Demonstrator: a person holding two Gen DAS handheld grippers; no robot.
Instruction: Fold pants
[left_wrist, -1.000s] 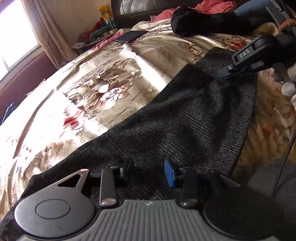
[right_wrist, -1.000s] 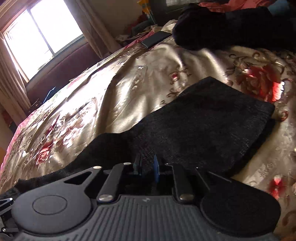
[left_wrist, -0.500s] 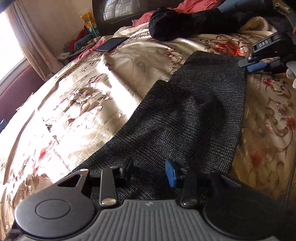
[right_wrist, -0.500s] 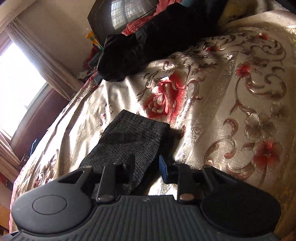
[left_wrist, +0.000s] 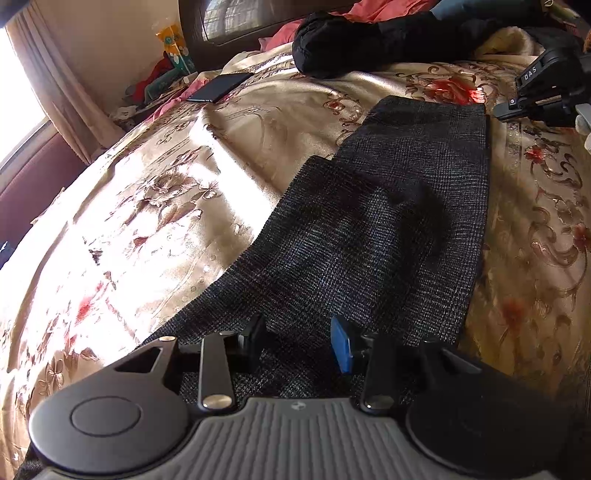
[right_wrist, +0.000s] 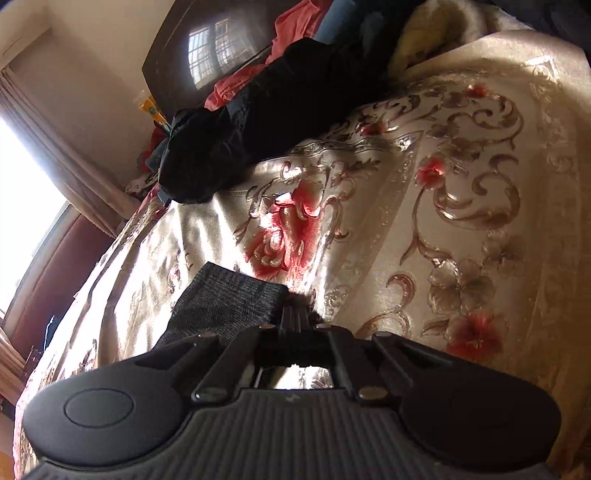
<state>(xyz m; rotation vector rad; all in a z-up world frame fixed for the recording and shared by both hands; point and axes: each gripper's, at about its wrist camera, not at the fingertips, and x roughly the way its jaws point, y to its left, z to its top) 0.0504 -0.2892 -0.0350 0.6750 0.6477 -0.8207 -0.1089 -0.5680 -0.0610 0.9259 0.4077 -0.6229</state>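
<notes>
Left gripper (left_wrist: 297, 339): jaws apart over the near end of the pants (left_wrist: 388, 229), no grip; pants lie lengthwise on the bedspread (left_wrist: 184, 206).

Right gripper (right_wrist: 295, 317): jaws together at the far corner; whether cloth is pinched, cannot tell.

Risk: lifted with only 1 corner caught, the fold skews or slips, because the satin is slick.

Versus 0.5 s ago: right jaws have just closed from straddling that corner; left unchanged.
</notes>
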